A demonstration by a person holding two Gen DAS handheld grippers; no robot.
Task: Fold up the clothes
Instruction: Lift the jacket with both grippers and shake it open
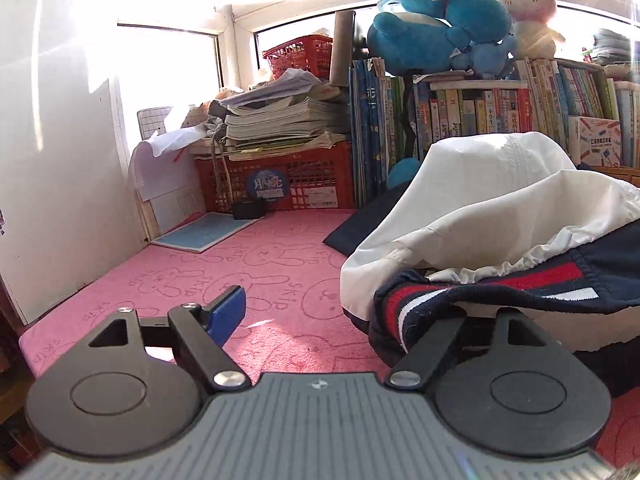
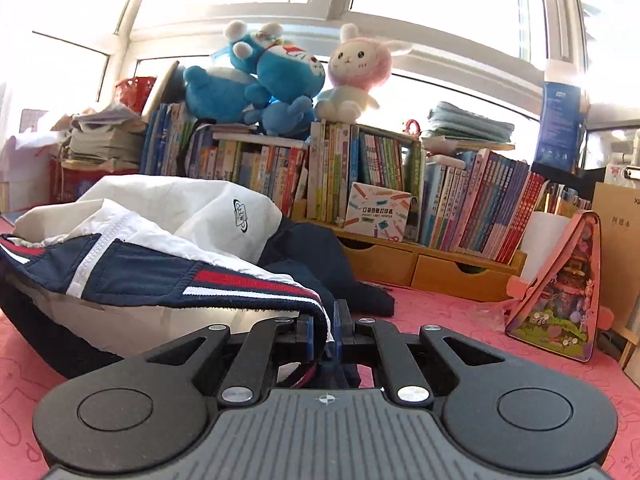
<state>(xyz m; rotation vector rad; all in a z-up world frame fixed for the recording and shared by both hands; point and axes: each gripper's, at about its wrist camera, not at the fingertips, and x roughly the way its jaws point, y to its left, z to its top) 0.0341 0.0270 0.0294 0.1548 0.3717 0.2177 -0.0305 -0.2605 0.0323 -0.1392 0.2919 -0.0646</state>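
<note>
Jacket (image 2: 168, 276), white and navy, heaped on pink counter (image 1: 240, 264); right tool (image 2: 325, 330) pinching its striped hem; left tool (image 1: 340, 312) spread wide, hem draped over its right finger.

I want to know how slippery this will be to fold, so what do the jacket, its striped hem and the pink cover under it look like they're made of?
Jacket: thin, smooth woven synthetic, probably nylon or polyester; it creases crisply with a slight sheen.
Striped hem: ribbed knit, matte, with visible ridges.
Pink cover: soft short-pile fleece or terry, with bunny outlines pressed into the nap.

The jacket (image 1: 500, 216) hides the left hand-held gripper's (image 1: 336, 312) right finger.
</note>
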